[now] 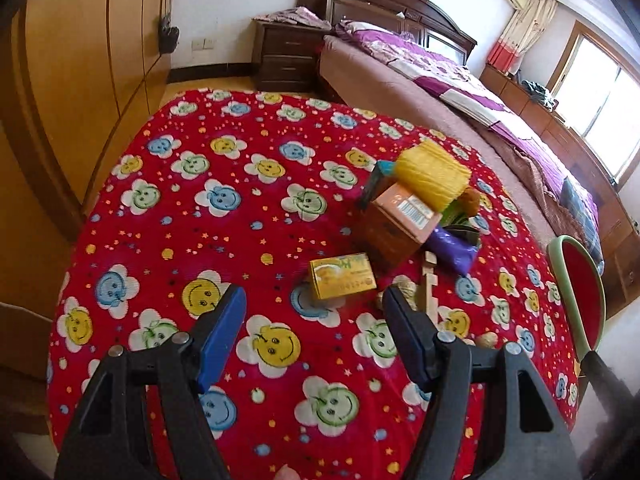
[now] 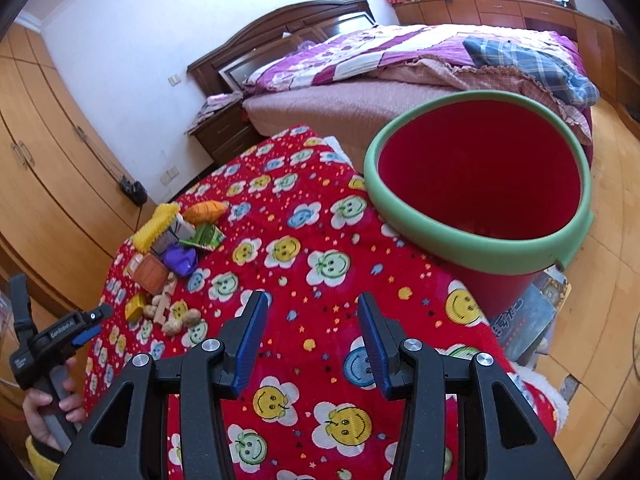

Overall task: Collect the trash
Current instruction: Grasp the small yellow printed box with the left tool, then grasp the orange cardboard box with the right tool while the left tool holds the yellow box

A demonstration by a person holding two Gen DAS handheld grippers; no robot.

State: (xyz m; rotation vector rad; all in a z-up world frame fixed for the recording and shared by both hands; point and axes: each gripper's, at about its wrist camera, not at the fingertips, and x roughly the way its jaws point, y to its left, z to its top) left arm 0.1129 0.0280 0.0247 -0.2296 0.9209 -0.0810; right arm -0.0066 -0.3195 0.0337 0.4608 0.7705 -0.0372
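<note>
surface (image 1: 168, 216): covered with a red cloth printed with smiley flowers.
trash pile (image 1: 412, 216): lay at 1 o'clock from the left gripper, holding a yellow brush (image 1: 430, 172), an orange carton (image 1: 396, 220), a purple wrapper (image 1: 452, 248) and a green packet (image 2: 206, 236), all touching or overlapping.
small yellow box (image 1: 343, 276): lay at 12 o'clock, just beyond the left fingertips, apart from them.
peanut shells (image 2: 182, 320) and a wooden stick (image 1: 429, 280): lay beside the box.
red bucket (image 2: 480, 184), green rim: stood at 1 o'clock from the right gripper, at the surface's edge, well apart from the pile.
left gripper (image 1: 314, 304): released, jaws wide, nothing between.
right gripper (image 2: 312, 320): released, jaws parted, nothing between.
hand (image 2: 48, 412): held the left gripper's handle.
</note>
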